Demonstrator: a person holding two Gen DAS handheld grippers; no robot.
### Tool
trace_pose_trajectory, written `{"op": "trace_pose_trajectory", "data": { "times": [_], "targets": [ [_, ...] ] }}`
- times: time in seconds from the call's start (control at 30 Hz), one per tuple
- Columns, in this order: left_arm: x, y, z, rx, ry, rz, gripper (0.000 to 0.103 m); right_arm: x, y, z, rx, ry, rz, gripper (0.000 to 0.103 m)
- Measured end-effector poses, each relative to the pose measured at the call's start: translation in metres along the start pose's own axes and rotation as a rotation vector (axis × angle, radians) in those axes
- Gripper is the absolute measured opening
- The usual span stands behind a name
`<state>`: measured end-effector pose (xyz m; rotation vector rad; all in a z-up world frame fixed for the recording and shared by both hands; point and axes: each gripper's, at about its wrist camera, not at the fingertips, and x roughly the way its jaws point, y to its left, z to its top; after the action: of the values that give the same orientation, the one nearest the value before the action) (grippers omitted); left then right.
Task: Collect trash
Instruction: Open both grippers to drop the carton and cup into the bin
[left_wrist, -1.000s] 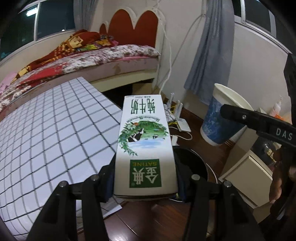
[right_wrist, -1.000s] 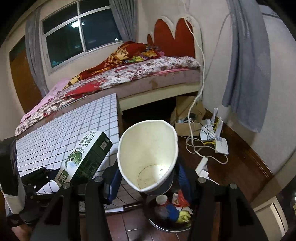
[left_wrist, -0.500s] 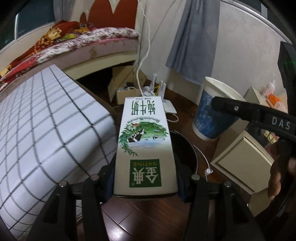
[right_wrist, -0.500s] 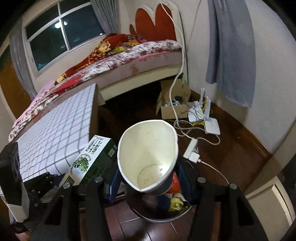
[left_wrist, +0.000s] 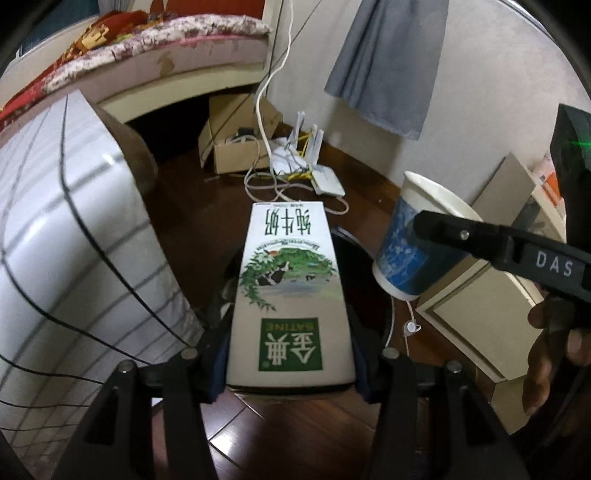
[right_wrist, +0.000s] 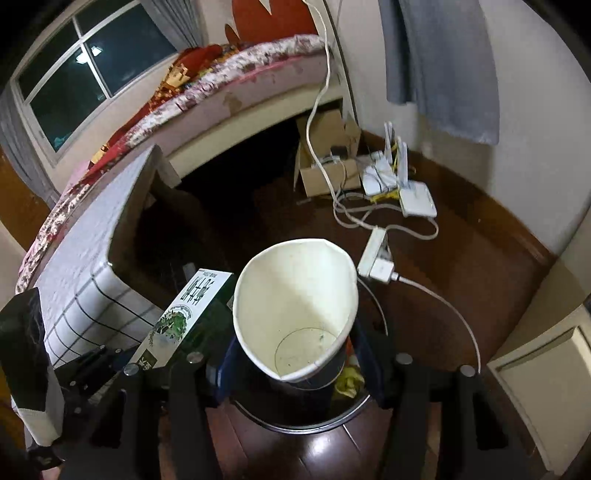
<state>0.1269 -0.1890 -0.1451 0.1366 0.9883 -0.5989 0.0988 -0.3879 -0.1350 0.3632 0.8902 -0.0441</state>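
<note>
My left gripper (left_wrist: 291, 354) is shut on a white and green milk carton (left_wrist: 290, 291), held flat over the dark round trash bin (left_wrist: 351, 254) on the floor. The carton also shows in the right wrist view (right_wrist: 184, 317). My right gripper (right_wrist: 295, 362) is shut on a squashed white paper cup (right_wrist: 295, 306) with a blue outside, held above the bin (right_wrist: 314, 421), where yellow trash (right_wrist: 347, 380) lies. In the left wrist view the cup (left_wrist: 413, 251) hangs at the right in the other gripper's fingers (left_wrist: 480, 240).
A table with a white grid cloth (left_wrist: 55, 229) stands left of the bin. A cardboard box (right_wrist: 325, 162), white routers (right_wrist: 399, 184), a power strip (right_wrist: 373, 258) and cables lie on the wood floor. A bed (right_wrist: 240, 81) is behind; a cream cabinet (left_wrist: 480, 314) is right.
Both grippers have moved forward and tilted down, past the table edge, so carton and cup now hang over the bin. Both grips are unchanged.
</note>
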Motion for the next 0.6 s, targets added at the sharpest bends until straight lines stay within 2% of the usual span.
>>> {"op": "trace_pose_trajectory", "data": {
  "times": [0.13, 0.23, 0.27, 0.3, 0.33, 0.37, 0.43, 0.6],
  "targets": [
    [0.013, 0.0, -0.001, -0.013, 0.022, 0.006, 0.054, 0.019, -0.006, -0.002, 0.006, 0.04, 0.024, 0.058],
    [0.02, 0.0, -0.002, -0.022, 0.034, -0.011, 0.055, 0.032, -0.01, -0.002, 0.021, 0.064, 0.046, 0.065],
    [0.023, -0.001, -0.001, -0.023, 0.037, -0.014, 0.059, 0.039, -0.013, -0.001, 0.034, 0.081, 0.046, 0.073],
    [0.026, -0.002, -0.001, -0.026, 0.047, -0.001, 0.067, 0.046, -0.018, -0.001, 0.048, 0.095, 0.001, 0.08],
    [0.028, 0.0, -0.002, -0.036, 0.062, 0.017, 0.083, 0.047, -0.022, -0.001, 0.06, 0.094, -0.019, 0.09],
    [0.029, 0.001, -0.003, -0.045, 0.065, 0.026, 0.092, 0.048, -0.03, -0.001, 0.085, 0.091, -0.029, 0.096],
    [0.032, 0.004, -0.006, -0.056, 0.079, 0.058, 0.097, 0.046, -0.043, -0.004, 0.132, 0.09, -0.062, 0.102],
    [0.033, 0.008, -0.014, -0.049, 0.079, 0.108, 0.101, 0.042, -0.061, -0.016, 0.156, 0.093, -0.127, 0.102]
  ]
}}
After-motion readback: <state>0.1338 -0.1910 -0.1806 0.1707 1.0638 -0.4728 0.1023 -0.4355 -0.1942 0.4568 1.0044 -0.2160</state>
